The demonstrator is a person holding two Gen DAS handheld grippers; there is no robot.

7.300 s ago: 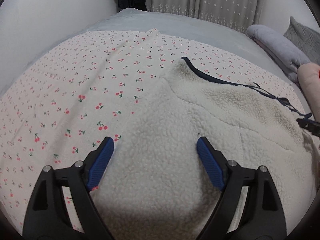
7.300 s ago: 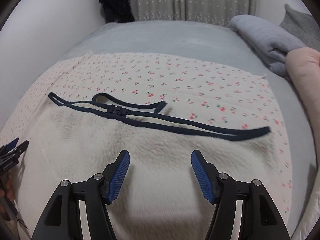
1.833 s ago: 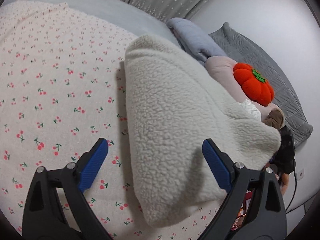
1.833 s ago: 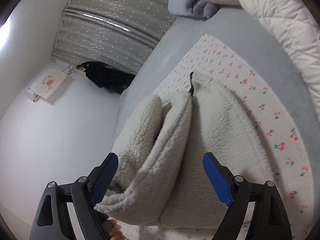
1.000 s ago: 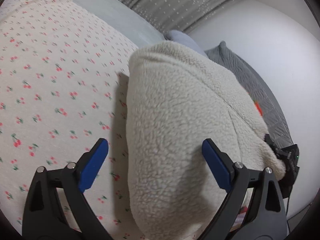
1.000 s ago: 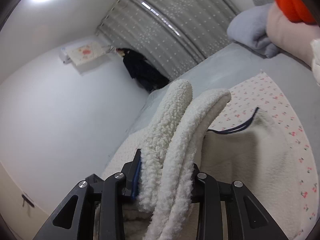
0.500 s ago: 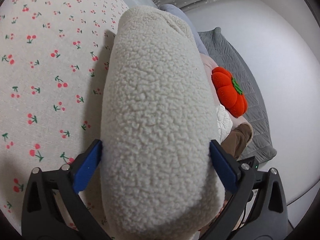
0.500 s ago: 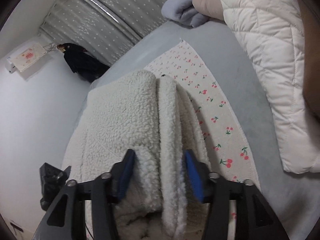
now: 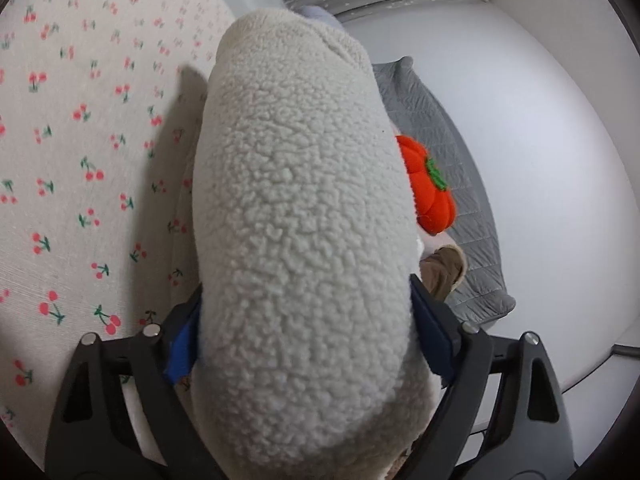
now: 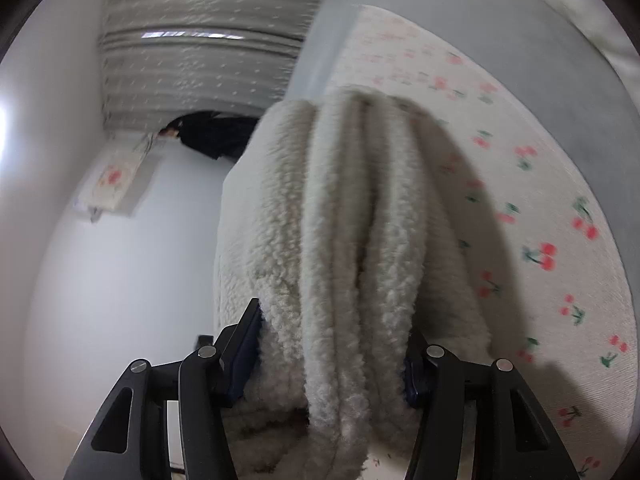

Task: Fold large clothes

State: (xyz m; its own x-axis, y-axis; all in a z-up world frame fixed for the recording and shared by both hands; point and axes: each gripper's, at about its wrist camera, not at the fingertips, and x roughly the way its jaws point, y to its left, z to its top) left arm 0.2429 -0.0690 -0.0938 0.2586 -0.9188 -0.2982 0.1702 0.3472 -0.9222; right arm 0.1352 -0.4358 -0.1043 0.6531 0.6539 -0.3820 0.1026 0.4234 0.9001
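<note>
left claw (image 9: 306, 340): closed further, clamped on folded fleece (image 9: 300, 208) | right claw (image 10: 332, 356): closed further, fleece layers (image 10: 352, 240) pinched | fleece held above cherry-print sheet (image 9: 80, 152) on bed

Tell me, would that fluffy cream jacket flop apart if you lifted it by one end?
Probably it would sag: the jacket is soft fleece, stacked in loose layers between the right gripper. It looks bulky yet likely light, bulging between the left gripper pads. Its nubbly pile should resist slipping.

Plain white walls (image 9: 540, 128) enclose a bed under a cherry-printed cream sheet (image 9: 80, 140), with dotted grey pleated curtains (image 10: 192, 64) behind
</note>
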